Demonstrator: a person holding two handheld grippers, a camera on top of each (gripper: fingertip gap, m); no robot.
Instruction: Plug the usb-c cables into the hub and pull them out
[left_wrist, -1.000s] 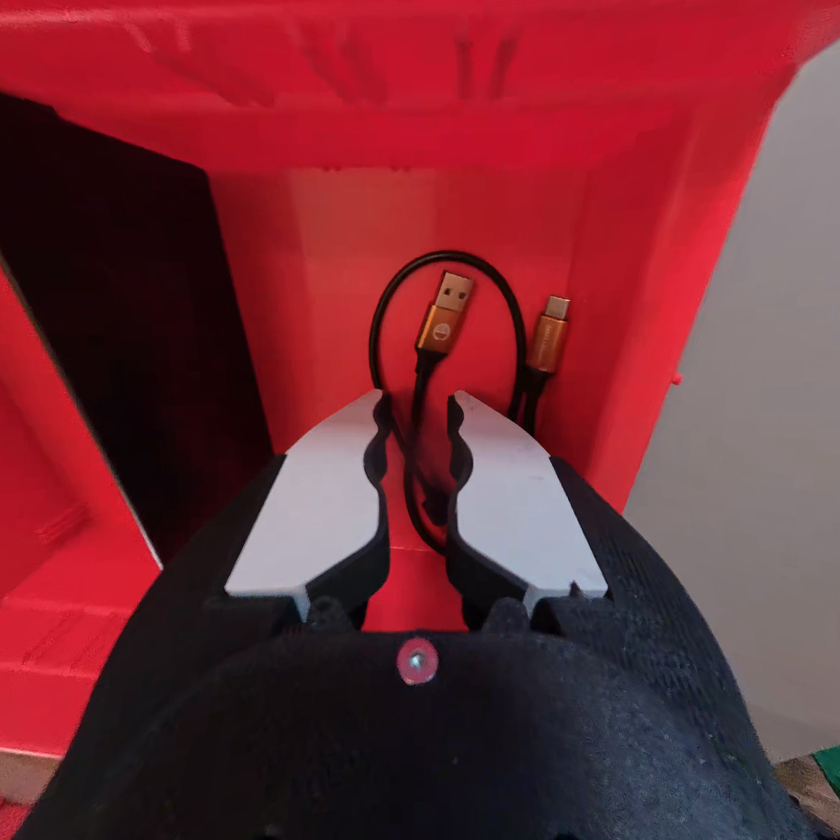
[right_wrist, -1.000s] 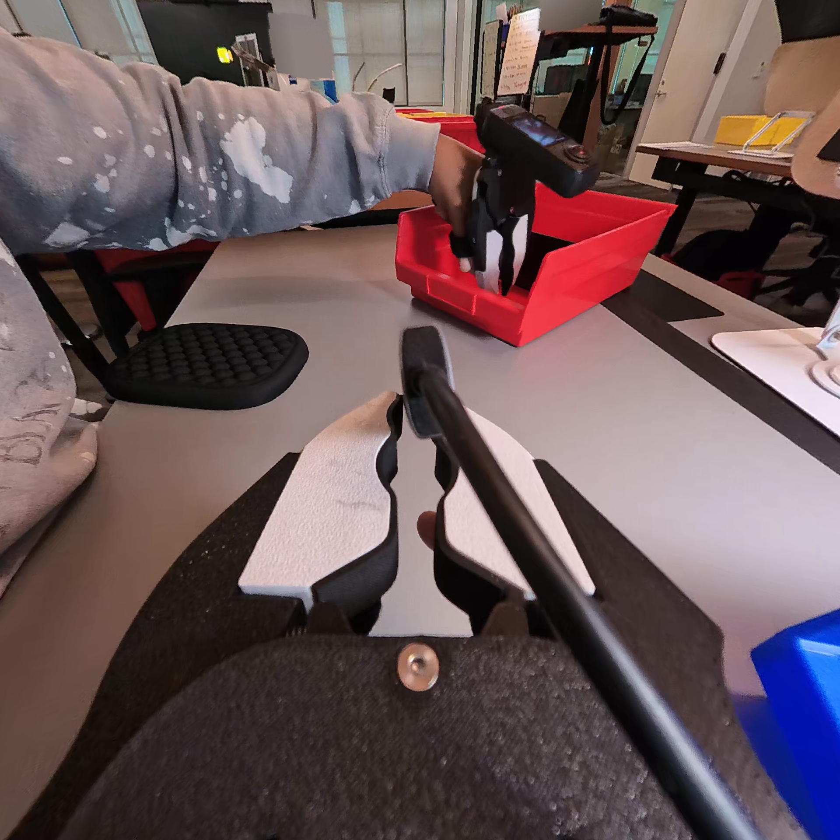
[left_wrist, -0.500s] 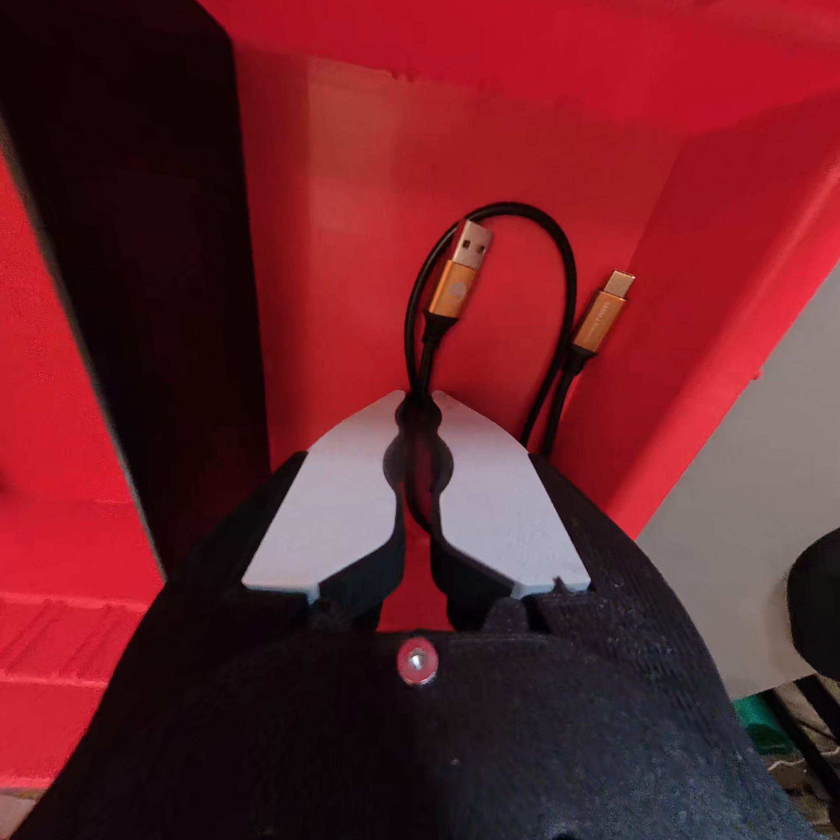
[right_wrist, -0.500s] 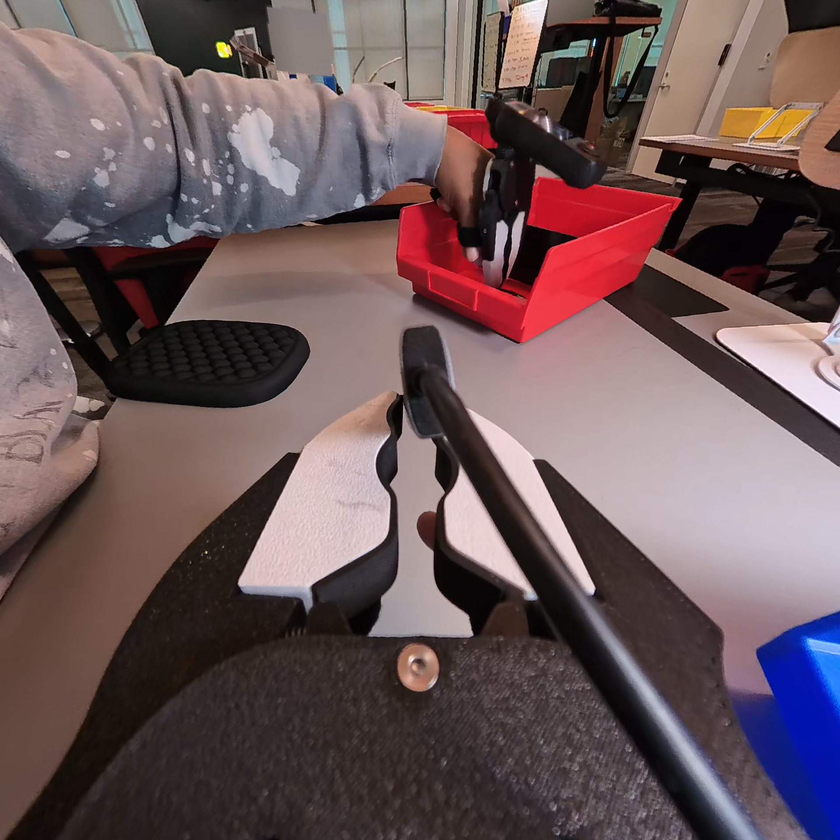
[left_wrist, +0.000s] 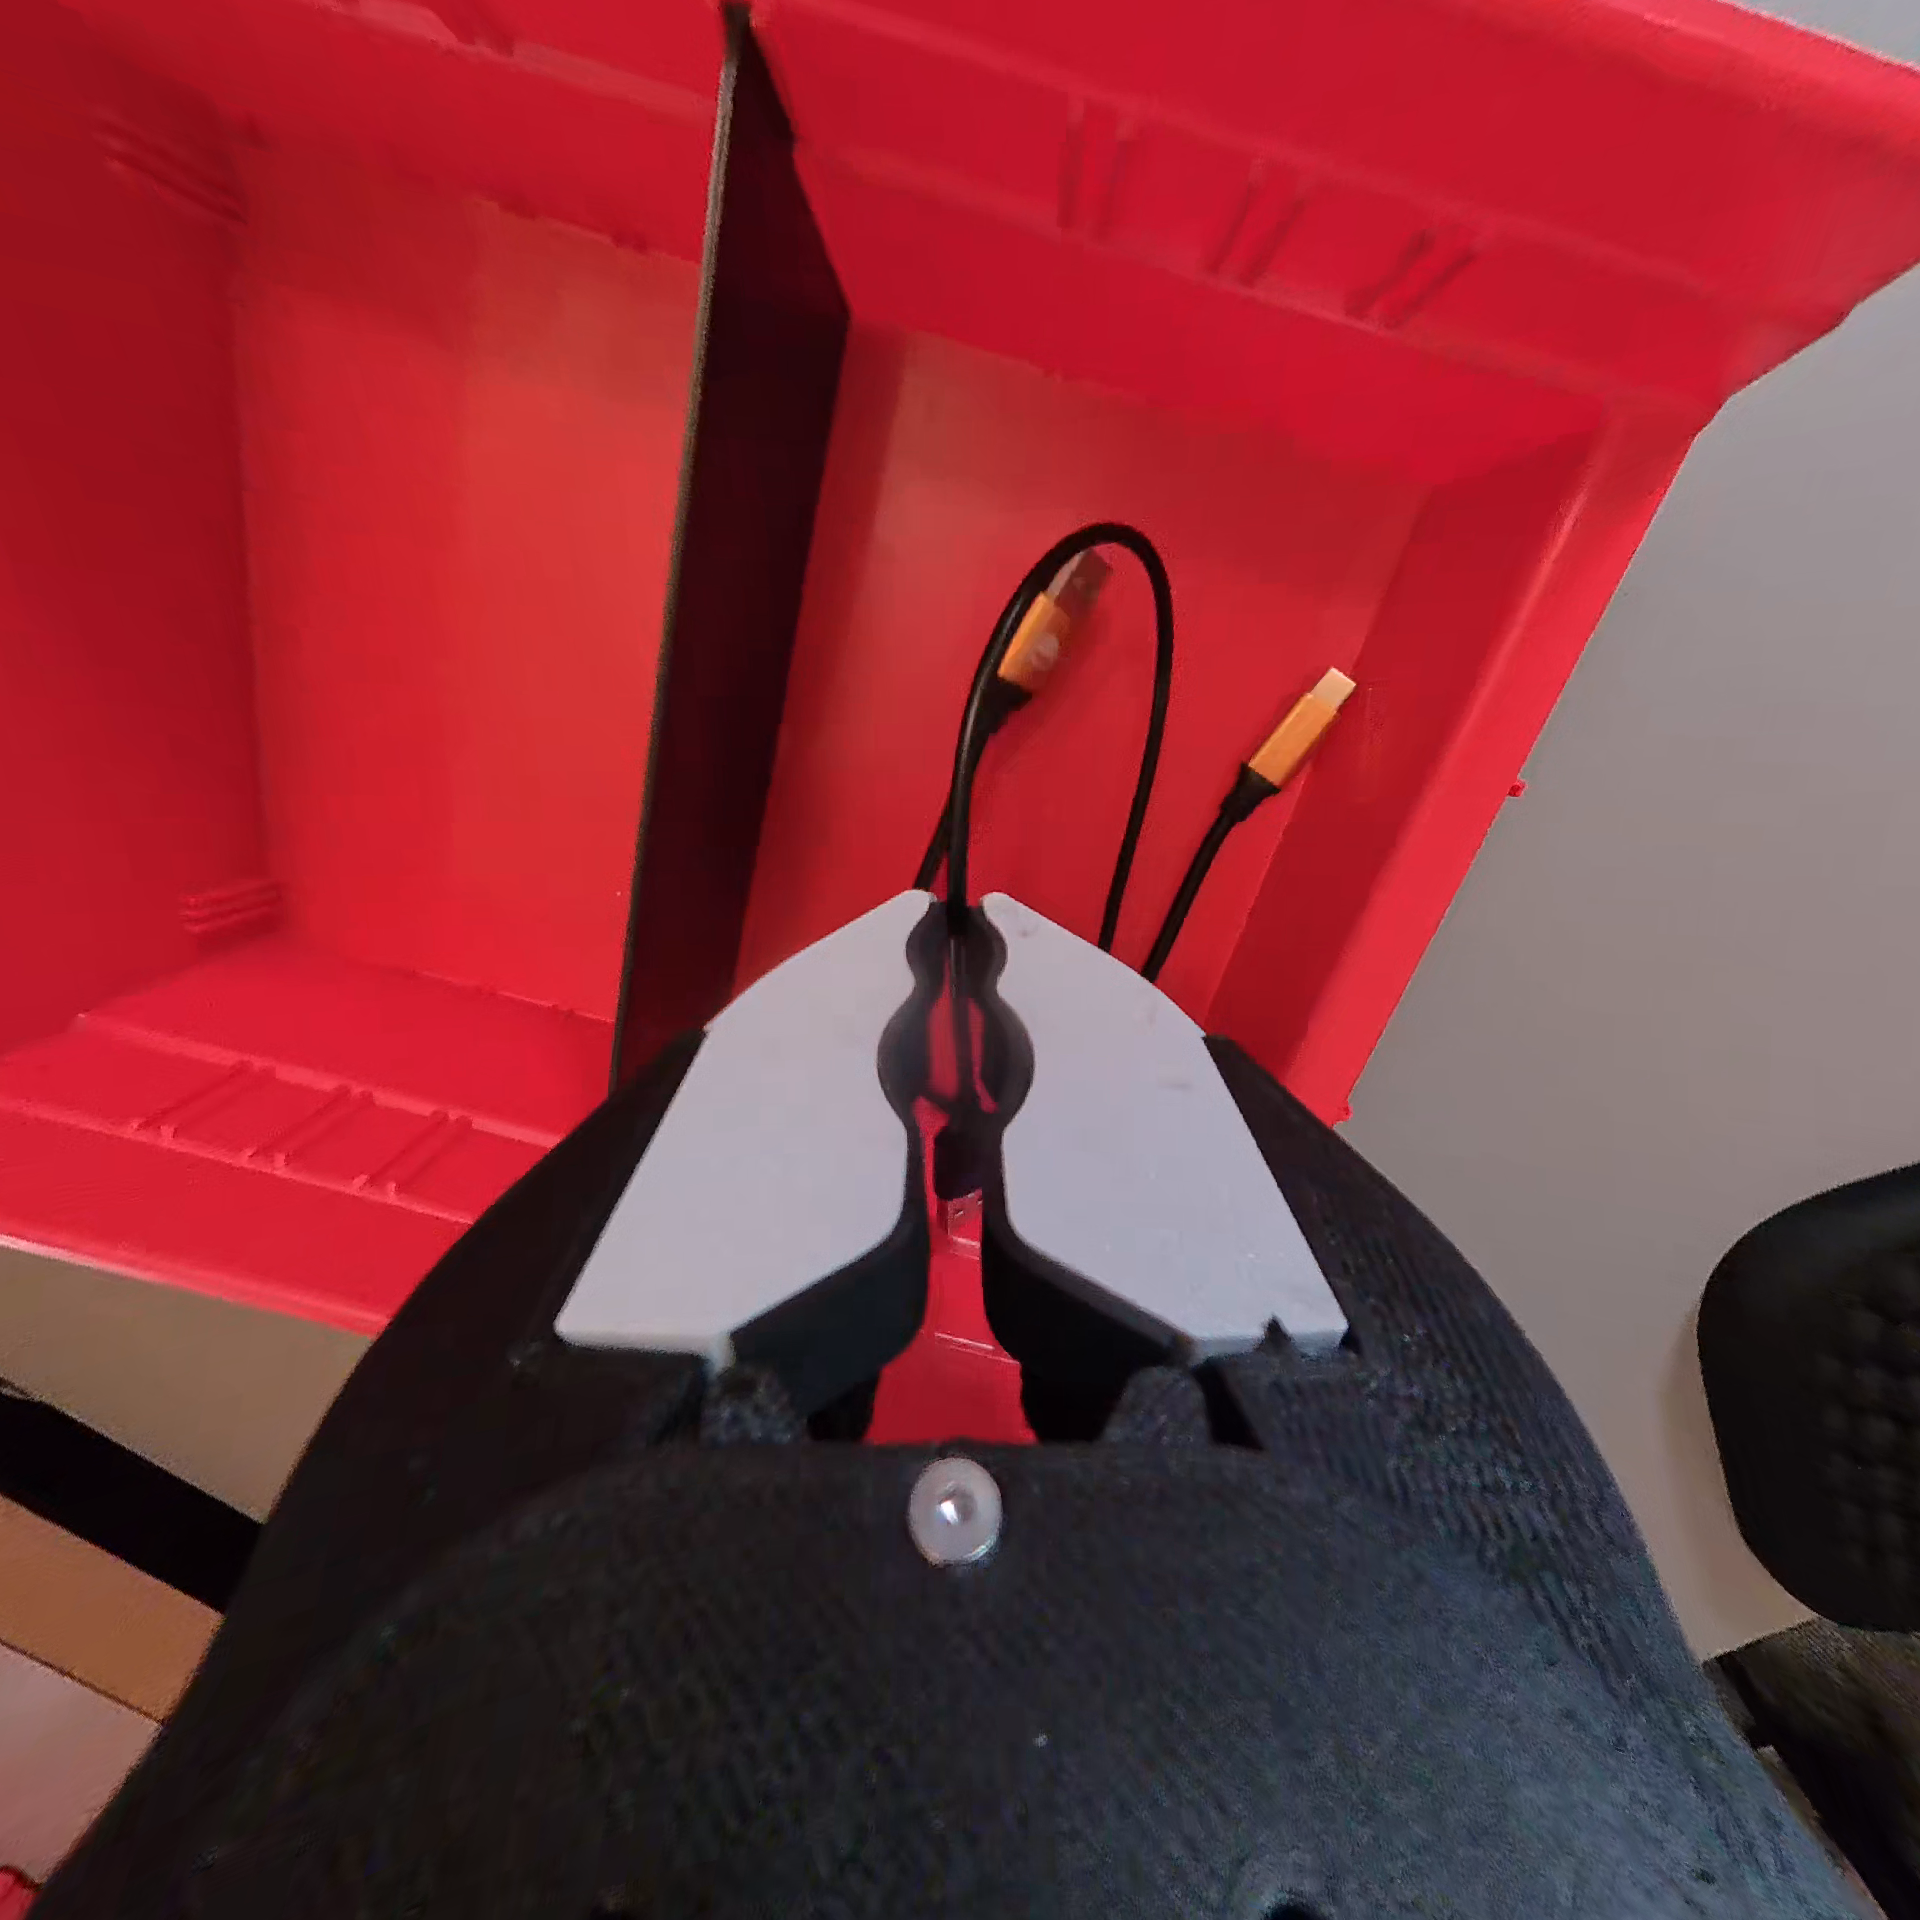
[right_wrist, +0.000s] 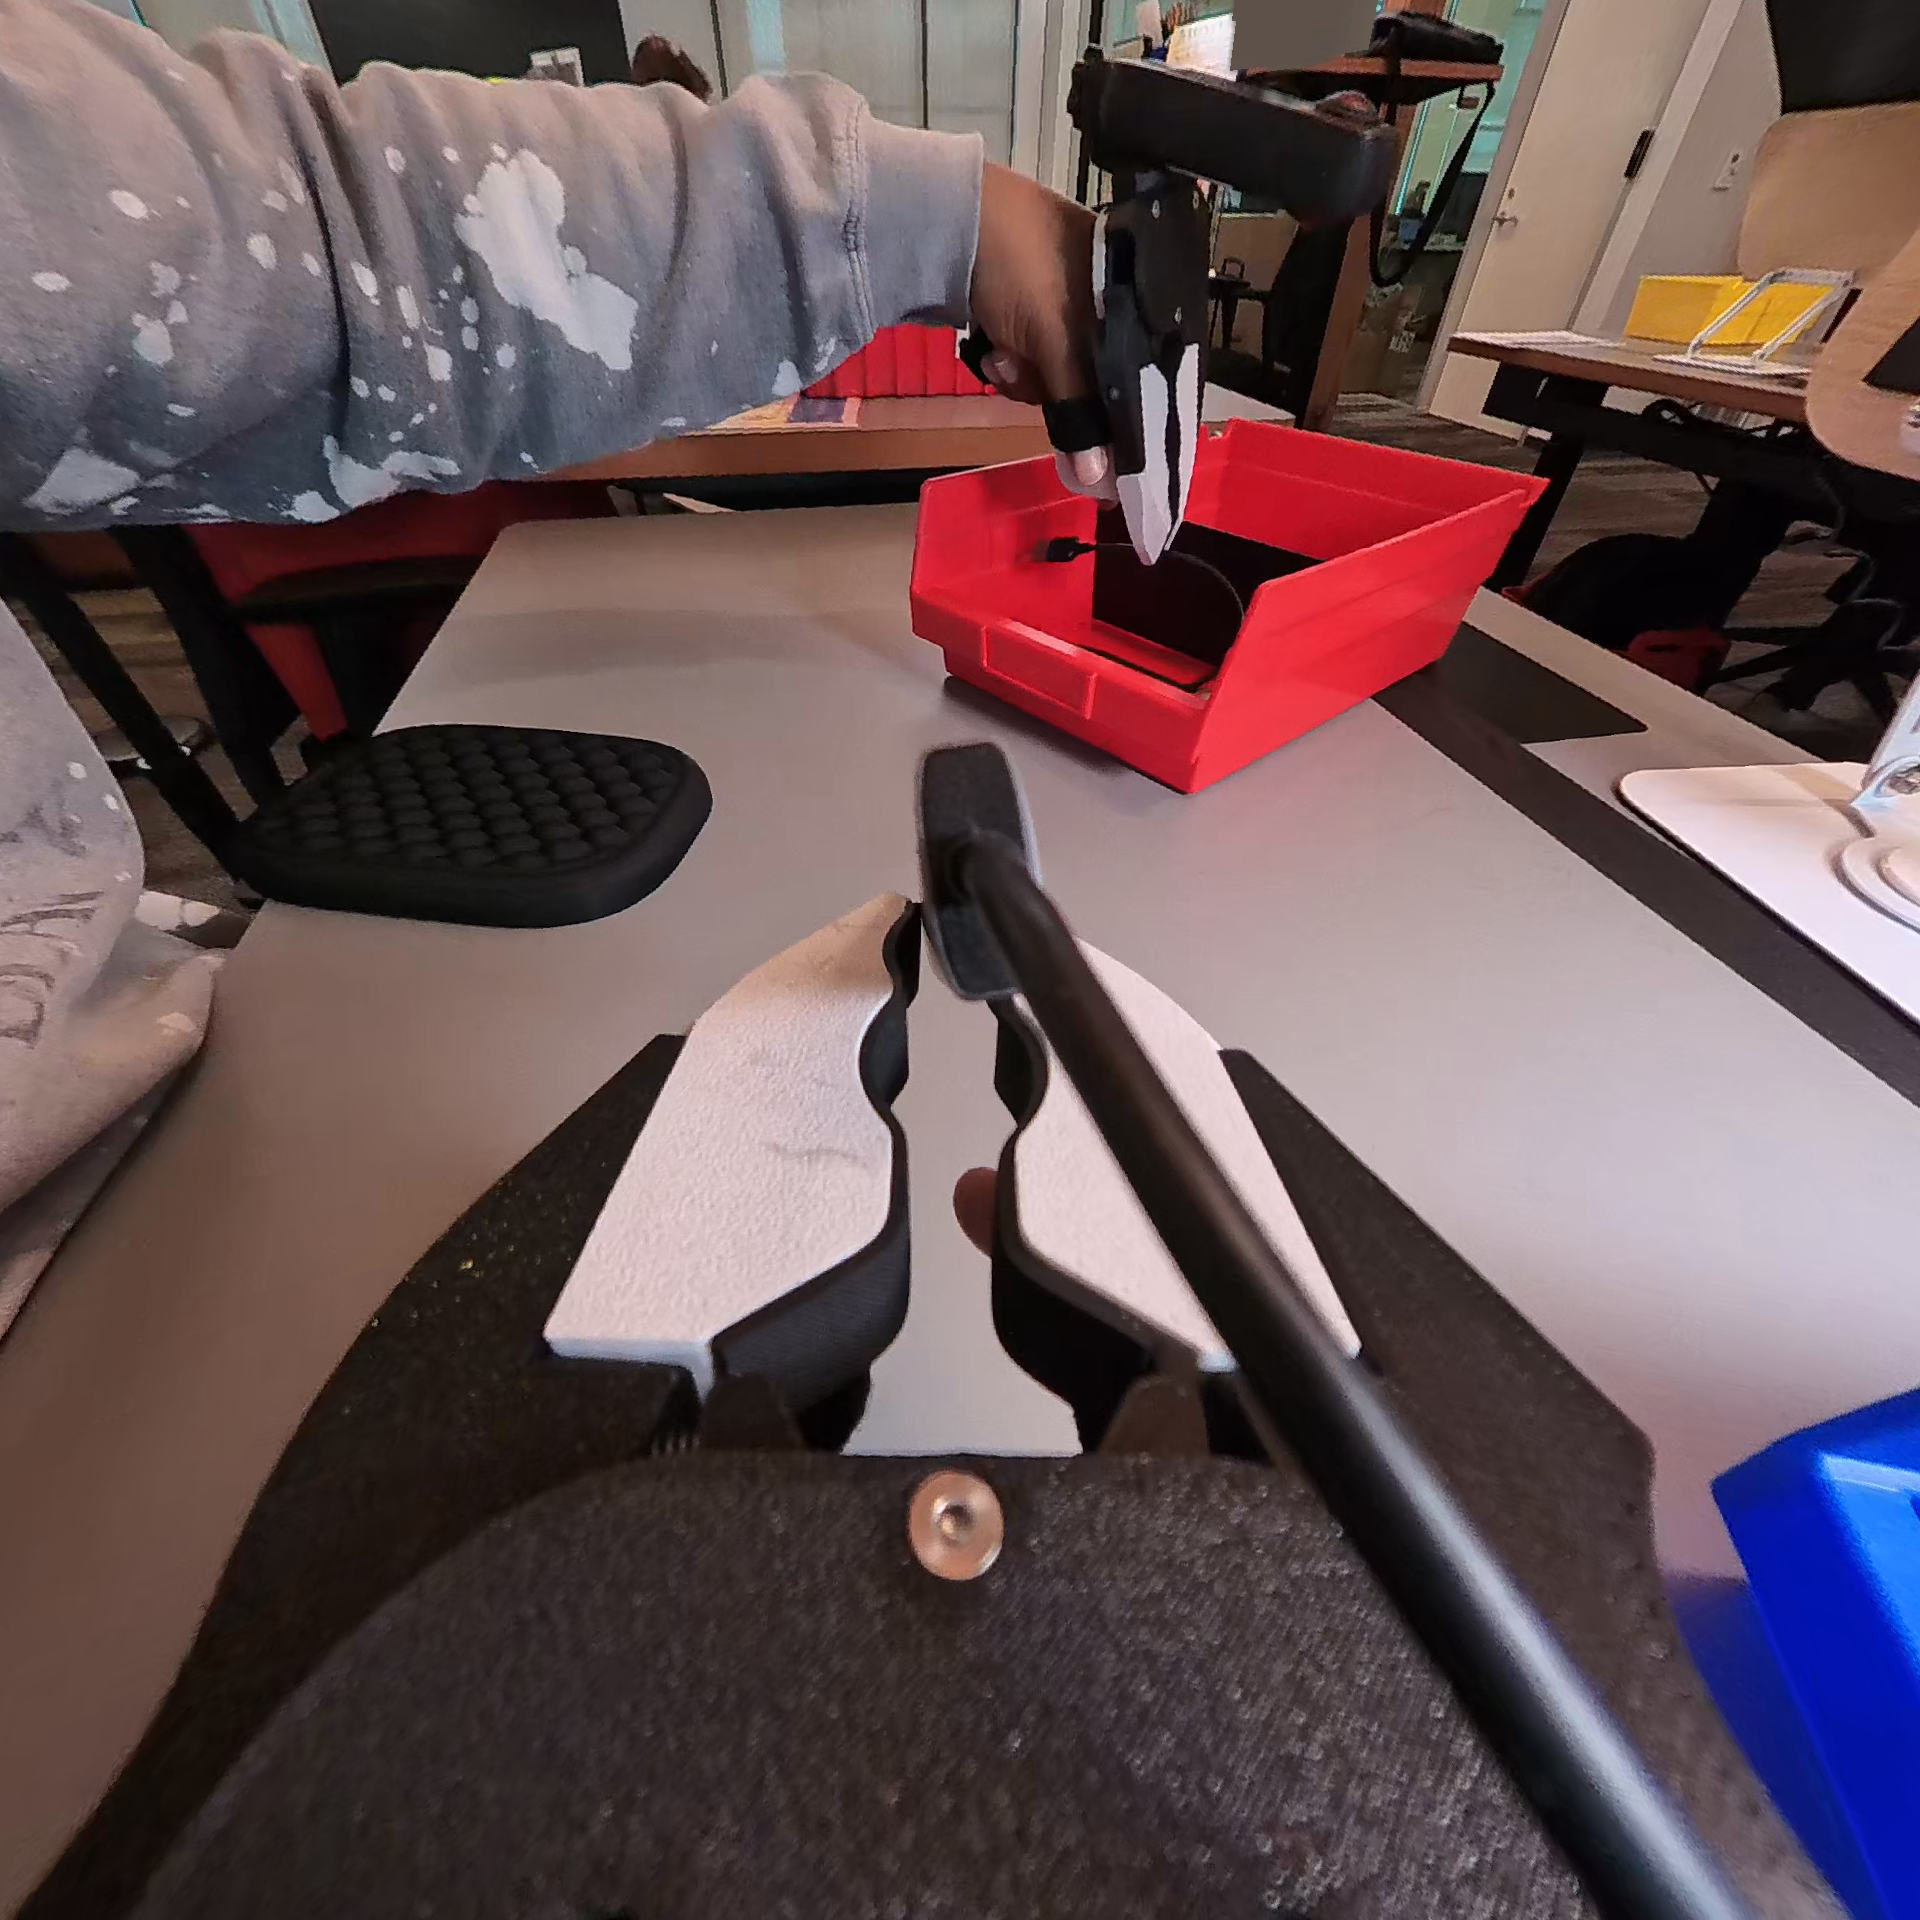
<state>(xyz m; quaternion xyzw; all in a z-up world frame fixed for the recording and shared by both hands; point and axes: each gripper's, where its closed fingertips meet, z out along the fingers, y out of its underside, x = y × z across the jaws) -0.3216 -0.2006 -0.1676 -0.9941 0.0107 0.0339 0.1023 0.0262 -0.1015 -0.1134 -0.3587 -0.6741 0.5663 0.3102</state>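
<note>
The left gripper (left_wrist: 954, 909) is hanging over the red bin (left_wrist: 1455, 312), its two pale fingers (left_wrist: 790, 1122) pressed together on a thin black cable (left_wrist: 961, 790), which is running up between the tips. From there the cable is curving in a loop (left_wrist: 1153, 665) inside the bin's right compartment, next to a dark divider (left_wrist: 748, 582) that is splitting the bin in two. One orange plug with a wide metal end (left_wrist: 1049, 634) is sitting high in the loop, and a second orange plug with a narrow end (left_wrist: 1299, 727) is lying near the bin's right wall, apart from the first. A small dark plug (left_wrist: 956, 1164) is hanging in the gap between the fingers, close to their base. In the right wrist view the same gripper (right_wrist: 1153, 540) is pointing down into the bin (right_wrist: 1351, 665), held by a hand (right_wrist: 1029, 312) coming out of a grey speckled sleeve (right_wrist: 468, 270), with the cable trailing below the tips. The right gripper (right_wrist: 961, 935) is staying low over the grey table (right_wrist: 727, 665), its fingers closed on the flat dark hub (right_wrist: 971, 831) at their tips, and the hub's thick black cord (right_wrist: 1247, 1288) is running back across the right finger. A black dimpled pad (right_wrist: 468, 821) is lying at the table's left edge, and a blue box (right_wrist: 1839, 1621) is sitting at the lower right.
</note>
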